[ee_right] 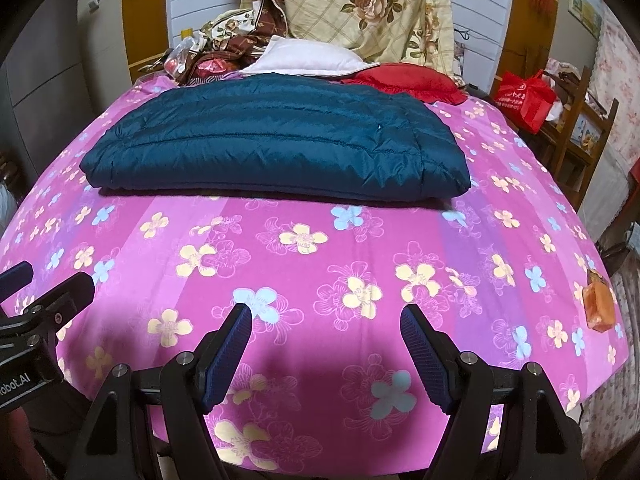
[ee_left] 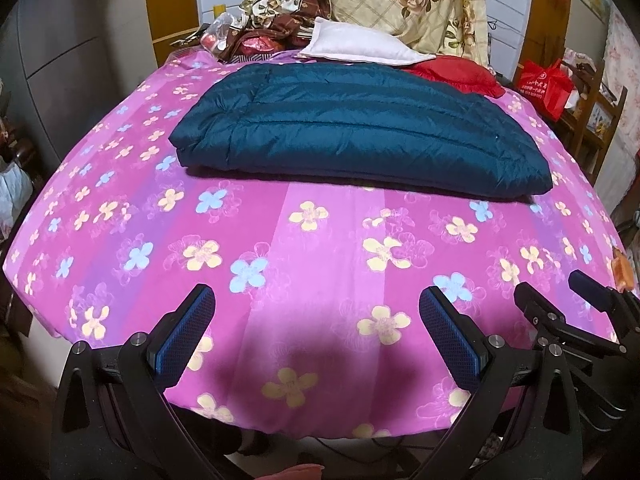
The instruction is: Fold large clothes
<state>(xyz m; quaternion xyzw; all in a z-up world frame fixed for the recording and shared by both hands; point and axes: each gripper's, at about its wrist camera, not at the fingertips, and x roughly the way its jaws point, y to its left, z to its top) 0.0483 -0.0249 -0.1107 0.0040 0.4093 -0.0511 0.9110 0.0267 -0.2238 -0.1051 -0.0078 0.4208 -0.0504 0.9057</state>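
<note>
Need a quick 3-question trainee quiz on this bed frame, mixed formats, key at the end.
1. True or false: the left gripper is shut on the teal down jacket.
2. Multiple choice: what lies directly behind the jacket, toward the headboard? A) a white pillow and a red cushion B) a laptop C) a pair of shoes
3. Fill in: the right gripper hovers over the pink floral ____, apart from the jacket.

Key: 1 false, both grippers are open and empty, near the bed's front edge. 2 A. 3 sheet.
</note>
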